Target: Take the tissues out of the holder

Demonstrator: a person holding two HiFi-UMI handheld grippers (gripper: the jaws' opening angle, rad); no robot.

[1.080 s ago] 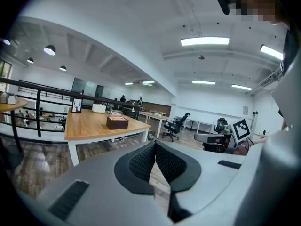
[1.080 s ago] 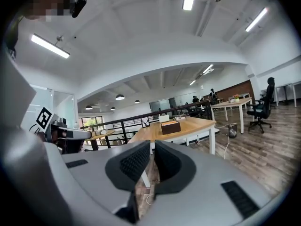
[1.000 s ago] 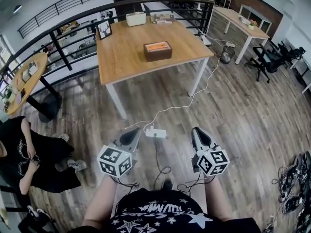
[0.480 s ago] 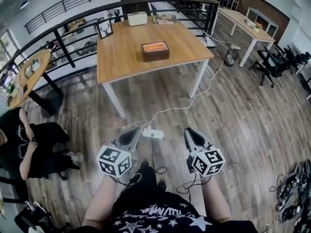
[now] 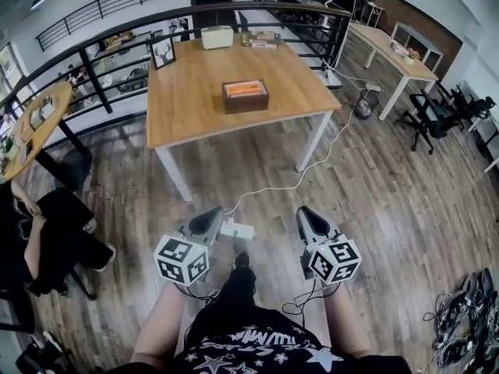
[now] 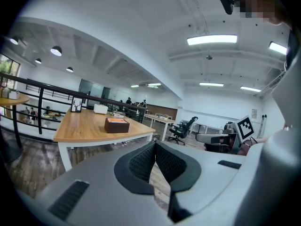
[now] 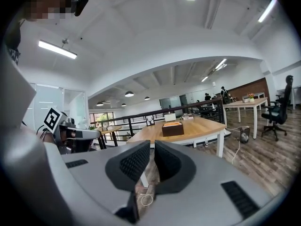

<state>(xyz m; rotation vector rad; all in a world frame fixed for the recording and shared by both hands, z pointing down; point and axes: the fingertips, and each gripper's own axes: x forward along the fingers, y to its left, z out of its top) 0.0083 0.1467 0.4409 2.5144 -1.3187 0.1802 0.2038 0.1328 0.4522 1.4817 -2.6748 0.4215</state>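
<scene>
Left gripper view shows the left gripper (image 6: pixel 154 147) with its jaws pressed together and nothing between them. Right gripper view shows the right gripper (image 7: pixel 151 147) closed and empty in the same way. Both point roughly level toward the wooden table (image 5: pixel 187 100) and are well apart from it. On that table stands the dark tissue holder (image 5: pixel 245 100), and the tissues (image 5: pixel 245 89) show as an orange strip at its top, apparently untouched. In the head view the white power strip (image 5: pixel 236 230) on the floor now lies between the two grippers, where a second ago it lay just ahead of them. The table has also slid lower in the picture. I judge that the person is walking up to the table. No reach has begun, and the jaws must open before they can pinch a tissue.
</scene>
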